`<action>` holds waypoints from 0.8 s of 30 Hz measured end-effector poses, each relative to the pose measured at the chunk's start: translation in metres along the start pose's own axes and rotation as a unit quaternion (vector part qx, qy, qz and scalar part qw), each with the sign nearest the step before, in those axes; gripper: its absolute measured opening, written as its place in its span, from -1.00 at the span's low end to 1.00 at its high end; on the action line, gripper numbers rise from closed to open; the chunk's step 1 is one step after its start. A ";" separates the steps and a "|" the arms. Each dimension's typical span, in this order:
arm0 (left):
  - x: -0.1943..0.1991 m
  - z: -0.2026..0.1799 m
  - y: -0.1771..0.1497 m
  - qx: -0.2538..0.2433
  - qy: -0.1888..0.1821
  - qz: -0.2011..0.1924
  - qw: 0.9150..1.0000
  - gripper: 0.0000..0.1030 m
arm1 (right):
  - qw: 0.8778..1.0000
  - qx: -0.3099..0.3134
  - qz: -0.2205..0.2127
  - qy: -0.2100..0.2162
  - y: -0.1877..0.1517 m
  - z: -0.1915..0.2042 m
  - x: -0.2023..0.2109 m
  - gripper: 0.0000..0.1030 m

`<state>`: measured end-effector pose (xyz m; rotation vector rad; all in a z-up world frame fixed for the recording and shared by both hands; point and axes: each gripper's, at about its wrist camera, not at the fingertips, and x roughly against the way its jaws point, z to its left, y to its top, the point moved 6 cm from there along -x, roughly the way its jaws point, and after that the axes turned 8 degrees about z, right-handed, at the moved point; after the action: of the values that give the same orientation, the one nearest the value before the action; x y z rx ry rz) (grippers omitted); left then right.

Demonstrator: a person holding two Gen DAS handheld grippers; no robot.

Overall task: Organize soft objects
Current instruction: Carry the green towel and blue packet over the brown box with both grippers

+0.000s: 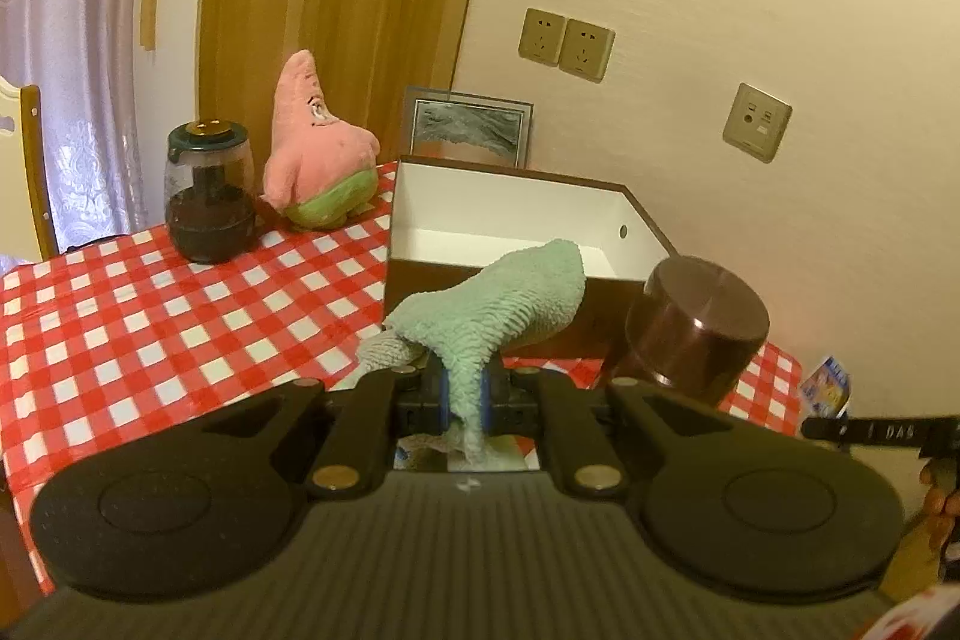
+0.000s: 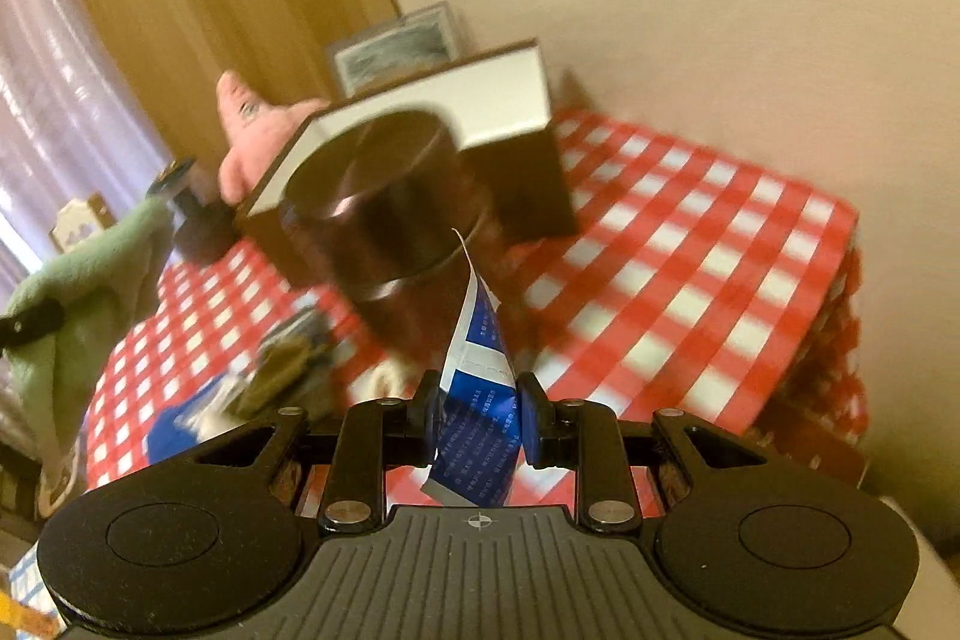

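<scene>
left gripper (image 1: 463, 394) pinches a green towel (image 1: 510, 304) that rises toward the far box (image 1: 510, 214); right gripper (image 2: 477, 415) clamps a blue packet (image 2: 480, 400), the view beyond it blurred.

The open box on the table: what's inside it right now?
The box shows bare white walls and some white floor. The green towel in the left gripper covers its near floor, so anything lying there is hidden.

Green towel (image 1: 510, 298) is showing nubby terry cloth; checked tablecloth (image 1: 150, 316) is looking glossy; pink starfish toy (image 1: 312, 142) is looking matt plush.
</scene>
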<state>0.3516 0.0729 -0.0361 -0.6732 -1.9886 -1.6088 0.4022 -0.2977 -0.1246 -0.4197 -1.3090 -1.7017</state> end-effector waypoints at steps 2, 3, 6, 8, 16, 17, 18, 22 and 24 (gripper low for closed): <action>-0.010 -0.007 0.010 0.004 0.001 -0.003 1.000 -0.84 | 1.000 0.003 -0.008 -0.002 0.020 -0.012 0.000 -0.49; -0.015 -0.011 0.015 0.006 0.003 -0.005 1.000 -0.84 | 1.000 0.005 -0.012 0.000 0.031 -0.018 0.000 -0.49; -0.032 -0.024 0.034 0.010 0.009 -0.013 1.000 -0.84 | 0.999 0.024 -0.029 -0.002 0.065 -0.033 -0.001 -0.49; -0.046 -0.033 0.049 0.012 0.012 -0.017 1.000 -0.84 | 0.999 0.037 -0.037 0.002 0.088 -0.040 -0.006 -0.49; -0.113 -0.066 0.107 -0.010 0.034 -0.023 0.999 -0.84 | 0.994 0.090 -0.039 0.046 0.171 -0.038 -0.049 -0.49; -0.122 -0.068 0.113 -0.010 0.036 -0.022 0.999 -0.84 | 0.993 0.099 -0.039 0.051 0.180 -0.036 -0.056 -0.49; -0.133 -0.071 0.120 -0.009 0.036 -0.020 0.999 -0.84 | 0.992 0.106 -0.039 0.055 0.187 -0.033 -0.064 -0.49; -0.168 -0.071 0.142 -0.007 0.035 -0.012 0.999 -0.84 | 0.988 0.130 -0.032 0.071 0.212 -0.023 -0.097 -0.49; -0.184 -0.070 0.151 -0.011 0.037 -0.008 0.999 -0.84 | 0.988 0.134 -0.023 0.074 0.220 -0.019 -0.114 -0.49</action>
<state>0.5942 0.0194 -0.0312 -0.5996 -1.9314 -1.6419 0.6461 -0.2662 -0.0870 -0.1044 -1.4217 -1.5351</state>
